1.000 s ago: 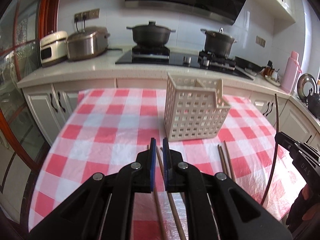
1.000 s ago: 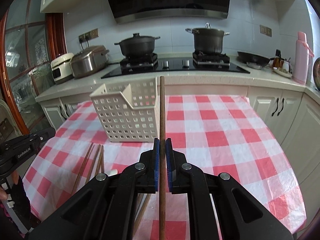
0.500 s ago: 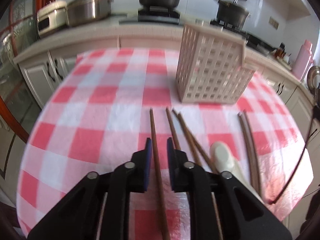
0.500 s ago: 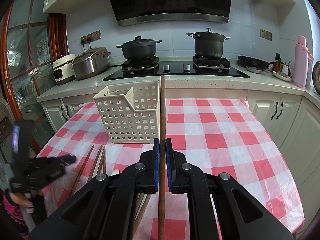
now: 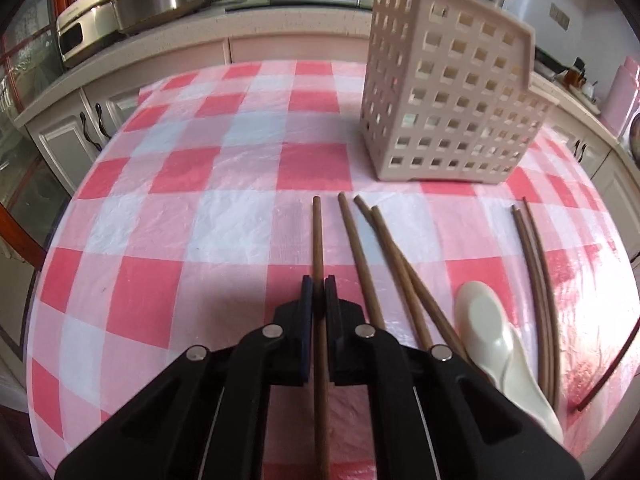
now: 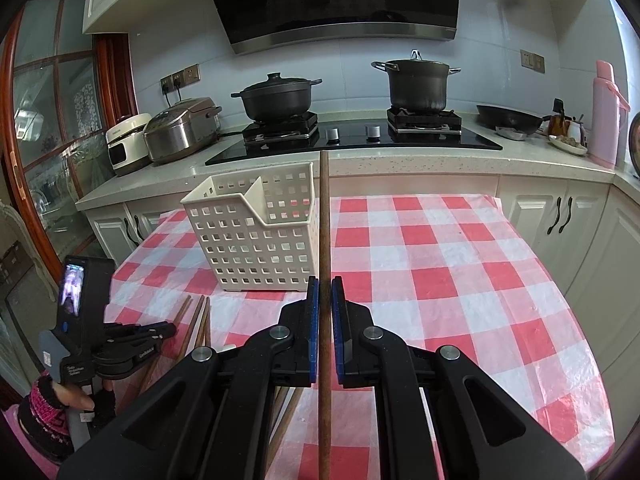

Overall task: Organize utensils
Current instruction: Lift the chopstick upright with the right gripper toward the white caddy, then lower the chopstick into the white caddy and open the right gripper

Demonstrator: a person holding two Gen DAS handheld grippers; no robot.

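Left wrist view, left to right: the left tongs [image 5: 319, 280] are closed on the leftmost chopstick [image 5: 317, 236], a straight brown wooden rod lying flat on the counter [image 5: 224, 208], which is covered by a glossy red-and-white checked cloth. Just to the right, at about 2 o'clock from the tongs, three loose chopsticks [image 5: 384, 248] fan out side by side, the two rightmost touching near their tips. Further right lie cream ceramic spoons [image 5: 492, 328], smooth and rounded, then a thin pair of chopsticks [image 5: 534, 264] lying close together. At 1 o'clock stands the basket [image 5: 444, 96], a beige plastic box with a grid of square holes, apart from the chopstick tips.

Right wrist view, left to right: the left tongs [image 6: 154, 334] appear at 9 o'clock, low over the chopsticks. The basket [image 6: 248, 248] stands at 11 o'clock with an inner divider visible. The right tongs [image 6: 325, 284] clamp a held chopstick [image 6: 325, 216], raised clear of the cloth and pointing to 12 o'clock, its shaft passing just beside the basket's right wall.
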